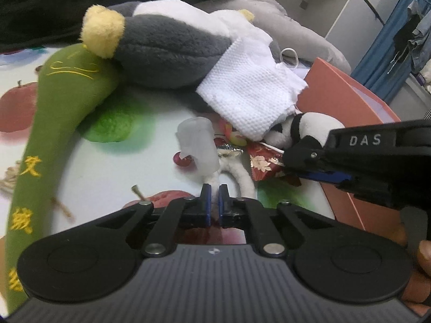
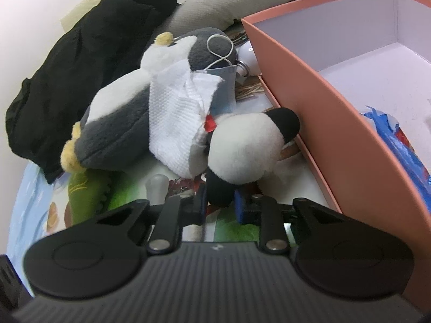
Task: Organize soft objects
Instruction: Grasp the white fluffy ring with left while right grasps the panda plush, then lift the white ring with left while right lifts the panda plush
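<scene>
A small panda plush point(image 2: 242, 148) lies beside the salmon box point(image 2: 336, 123). My right gripper point(image 2: 221, 202) is shut on its black limb point(image 2: 219, 188). From the left wrist view the same gripper point(image 1: 293, 158) reaches in from the right onto the panda point(image 1: 309, 126). My left gripper point(image 1: 214, 196) is shut on a white fuzzy cord point(image 1: 239, 177) that loops across the fruit-print cloth point(image 1: 107, 161). Behind it lie a grey-and-white penguin plush point(image 1: 167, 48) under a white textured cloth point(image 1: 247, 91), and a long green plush point(image 1: 54, 107) with yellow embroidery.
A translucent plastic piece point(image 1: 198, 145), a red patterned pouch point(image 1: 261, 161) and small trinkets lie by the cord. A black garment point(image 2: 89, 62) and a grey cushion point(image 1: 291, 24) sit at the back. A blue wrapper point(image 2: 398, 145) lies in the open box. A hand point(image 1: 420, 269) shows at the right edge.
</scene>
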